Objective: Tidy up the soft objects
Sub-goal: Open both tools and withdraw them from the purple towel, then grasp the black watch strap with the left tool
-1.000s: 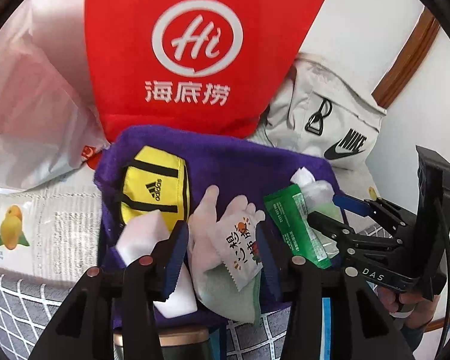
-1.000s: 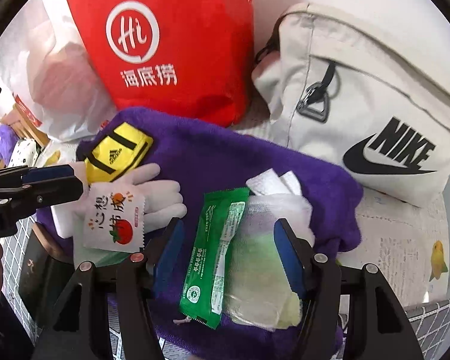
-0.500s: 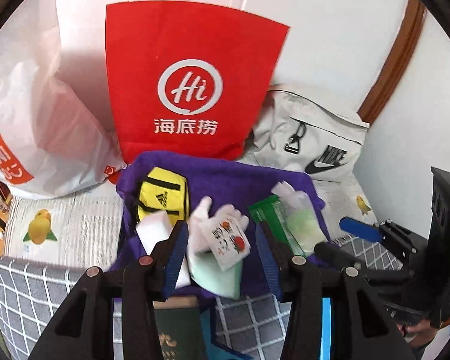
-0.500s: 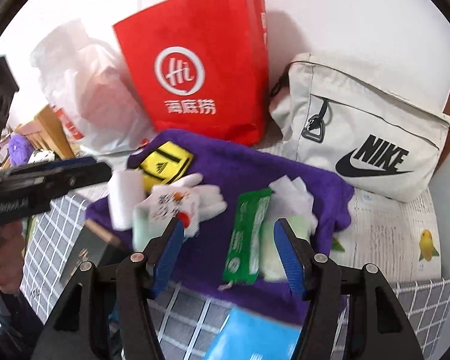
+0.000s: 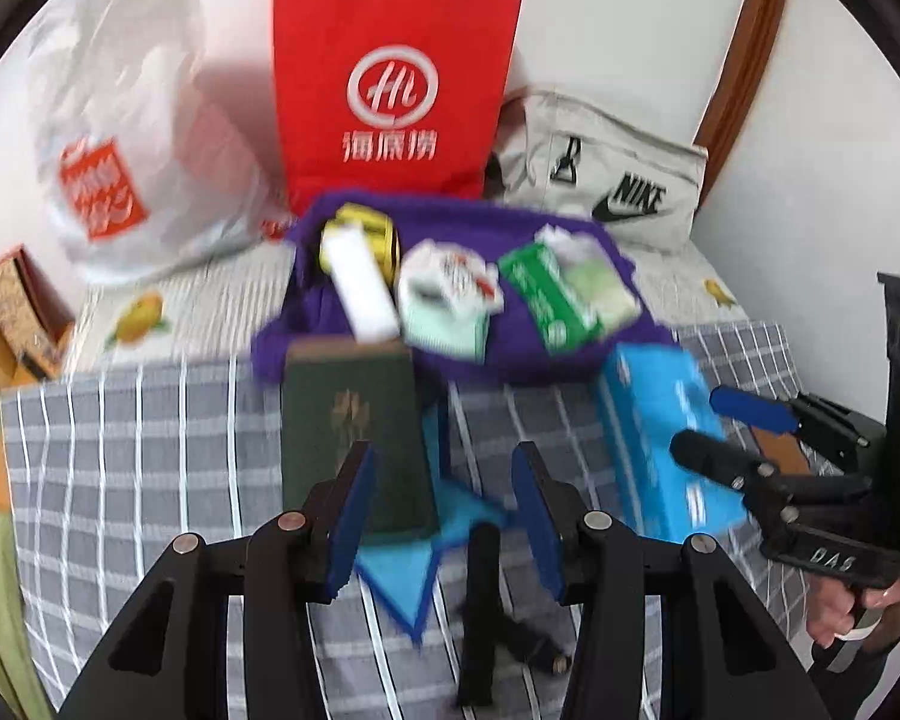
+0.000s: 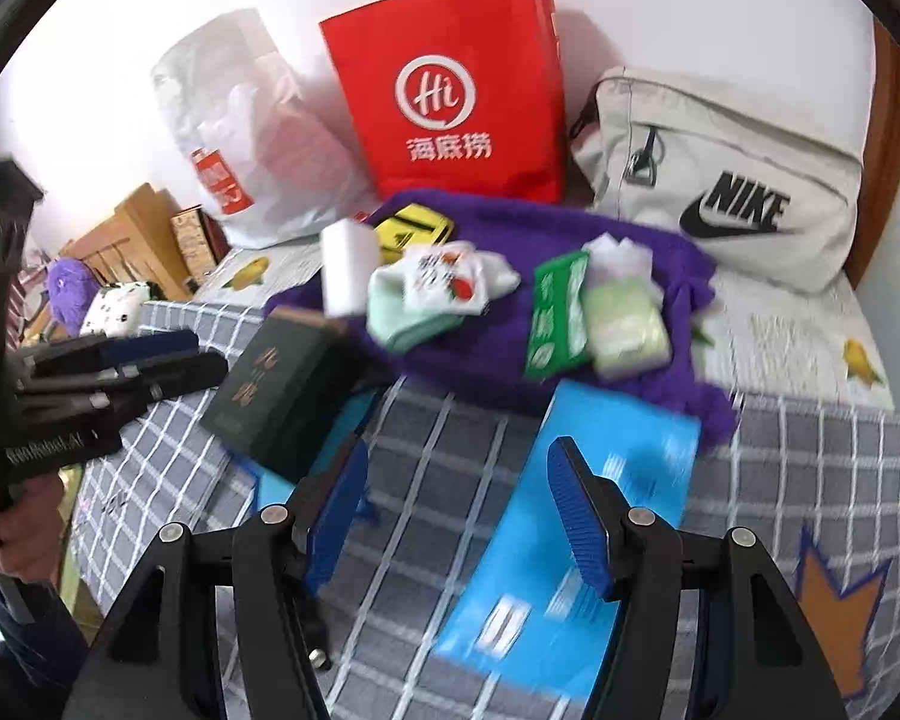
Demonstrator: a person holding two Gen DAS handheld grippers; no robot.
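A purple towel (image 5: pixel 450 228) (image 6: pixel 492 336) lies on the bed with soft items on it: a yellow pouch (image 6: pixel 417 228), a white sponge block (image 5: pixel 360 288) (image 6: pixel 345 267), a white glove with a tomato sachet on it (image 5: pixel 450 288) (image 6: pixel 444 288), and a green wipes pack (image 5: pixel 540 294) (image 6: pixel 558 312) beside a pale green packet (image 6: pixel 627 324). My left gripper (image 5: pixel 444 516) is open and empty, well back from the towel. My right gripper (image 6: pixel 456 516) is open and empty too. The frames are blurred.
A dark green box (image 5: pixel 354 420) (image 6: pixel 276 390) and a blue box (image 5: pixel 666 432) (image 6: pixel 576 516) lie on the grey checked cover in front of the towel. A red paper bag (image 5: pixel 390 90), a white plastic bag (image 5: pixel 132 144) and a beige Nike bag (image 6: pixel 726 180) stand behind.
Both grippers have pulled back and up from the towel. The items look smaller and farther, and the green box, blue box and checked cover have come into view.
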